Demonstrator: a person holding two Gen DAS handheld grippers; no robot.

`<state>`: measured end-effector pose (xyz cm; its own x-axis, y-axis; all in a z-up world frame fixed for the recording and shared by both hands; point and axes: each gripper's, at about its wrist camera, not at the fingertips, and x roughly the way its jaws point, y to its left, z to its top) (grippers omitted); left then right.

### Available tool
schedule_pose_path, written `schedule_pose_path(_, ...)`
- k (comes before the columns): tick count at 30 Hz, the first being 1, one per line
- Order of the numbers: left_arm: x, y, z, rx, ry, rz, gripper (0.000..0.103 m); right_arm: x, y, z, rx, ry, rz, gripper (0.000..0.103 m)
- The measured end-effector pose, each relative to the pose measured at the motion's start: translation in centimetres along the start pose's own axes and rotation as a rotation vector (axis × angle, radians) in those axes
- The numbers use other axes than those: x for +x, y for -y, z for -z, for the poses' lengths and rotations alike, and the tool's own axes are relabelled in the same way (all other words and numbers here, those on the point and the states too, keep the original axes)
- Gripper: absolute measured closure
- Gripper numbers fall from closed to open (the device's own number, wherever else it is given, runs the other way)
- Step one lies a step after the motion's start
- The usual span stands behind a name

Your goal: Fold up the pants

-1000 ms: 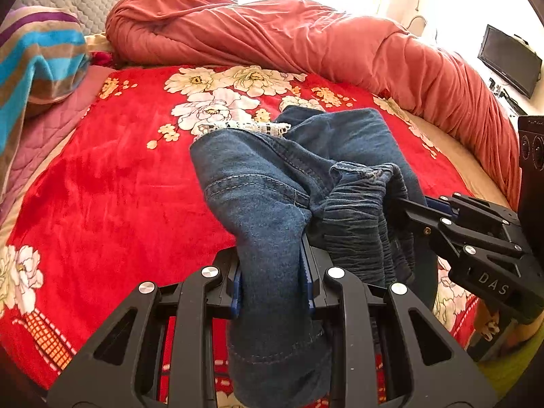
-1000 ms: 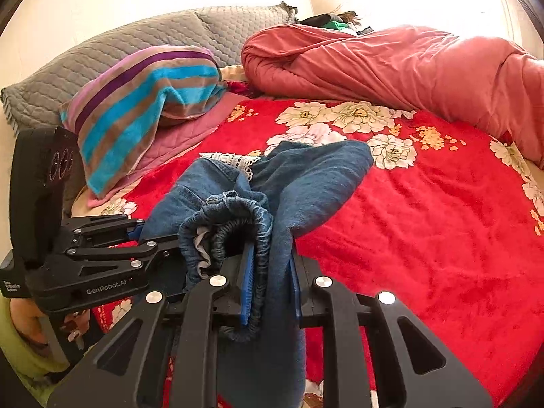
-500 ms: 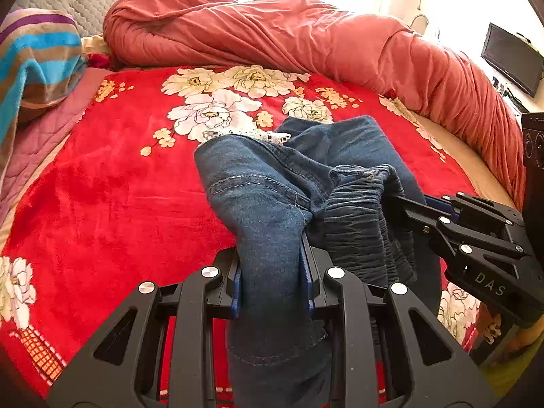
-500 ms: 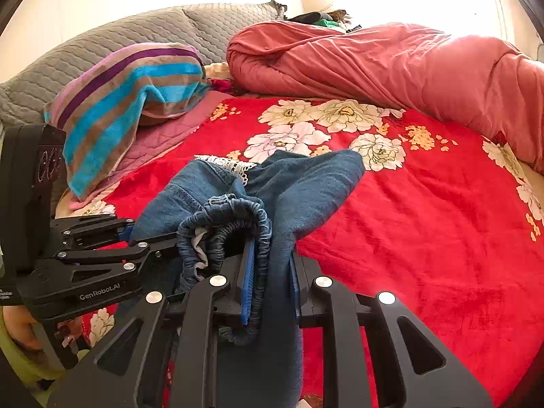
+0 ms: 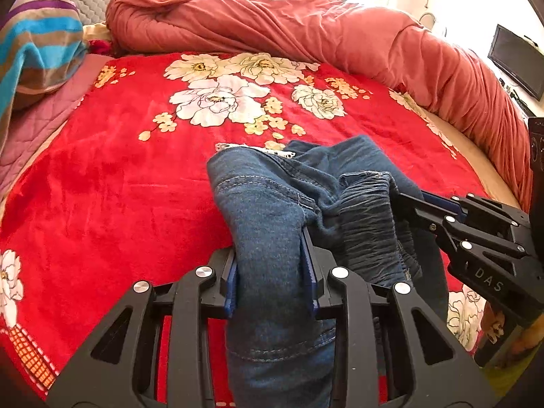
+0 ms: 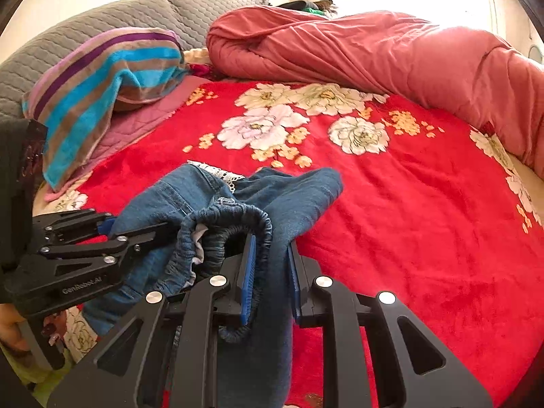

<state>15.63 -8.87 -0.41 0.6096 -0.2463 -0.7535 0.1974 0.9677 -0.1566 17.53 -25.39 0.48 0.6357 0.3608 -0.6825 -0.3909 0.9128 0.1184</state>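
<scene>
The blue denim pants (image 5: 272,204) lie bunched on the red floral blanket (image 5: 119,187), near its front edge. My left gripper (image 5: 270,255) is shut on a fold of the pants beside the waistband. My right gripper (image 6: 270,261) is shut on the elastic waistband (image 6: 234,214) and the cloth next to it. The two grippers are close together, side by side; the right one shows in the left wrist view (image 5: 476,238), the left one in the right wrist view (image 6: 78,255). The pant legs are doubled up beyond the grippers, with a lace trim (image 6: 217,173) at the far edge.
A rolled salmon-red duvet (image 5: 340,34) runs along the far and right side of the bed. A striped towel (image 6: 102,78) covers a pillow at the left, in front of a grey headboard (image 6: 102,20). A dark screen (image 5: 516,61) stands at the far right.
Both grippers have pulled back toward the bed's front edge with the pants. The far end of the pants slid off the white flowers toward me.
</scene>
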Motion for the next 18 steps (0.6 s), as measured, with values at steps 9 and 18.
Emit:
schedule_pose_path(9, 0.5, -0.5, 0.2, -0.008, -0.012, -0.006, 0.073, 1.2, 0.1, 0.7, 0.008, -0.046, 0.045, 0.067)
schedule_pose_path(18, 1.2, -0.8, 0.7, -0.013, -0.029, -0.009, 0.064, 2.6, 1.1, 1.5, 0.041, -0.095, 0.106, 0.048)
